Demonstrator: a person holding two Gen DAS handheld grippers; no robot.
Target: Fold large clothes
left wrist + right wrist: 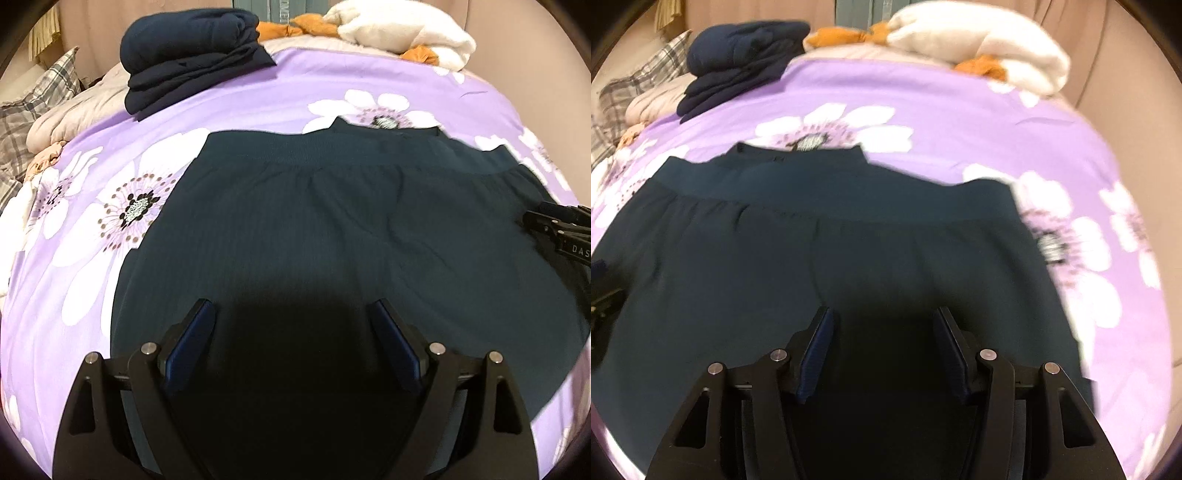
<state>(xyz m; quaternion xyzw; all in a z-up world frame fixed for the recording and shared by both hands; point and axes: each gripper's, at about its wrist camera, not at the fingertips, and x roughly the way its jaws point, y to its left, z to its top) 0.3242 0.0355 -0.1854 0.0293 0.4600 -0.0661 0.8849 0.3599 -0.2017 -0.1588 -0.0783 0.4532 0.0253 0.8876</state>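
A large dark teal ribbed garment (332,229) lies spread flat on the purple flowered bedspread (258,96), its wide band along the far edge. It also fills the right wrist view (831,258). My left gripper (293,314) is open and empty, hovering over the garment's near part. My right gripper (882,321) is open and empty over the garment's near right part; it shows at the right edge of the left wrist view (561,229). The near hem is hidden under the grippers.
A folded stack of navy clothes (192,55) sits at the bed's far left. A white fluffy blanket (402,33) with orange cloth (291,27) lies at the far right. A plaid pillow (29,107) and beige quilt (81,110) lie at the left.
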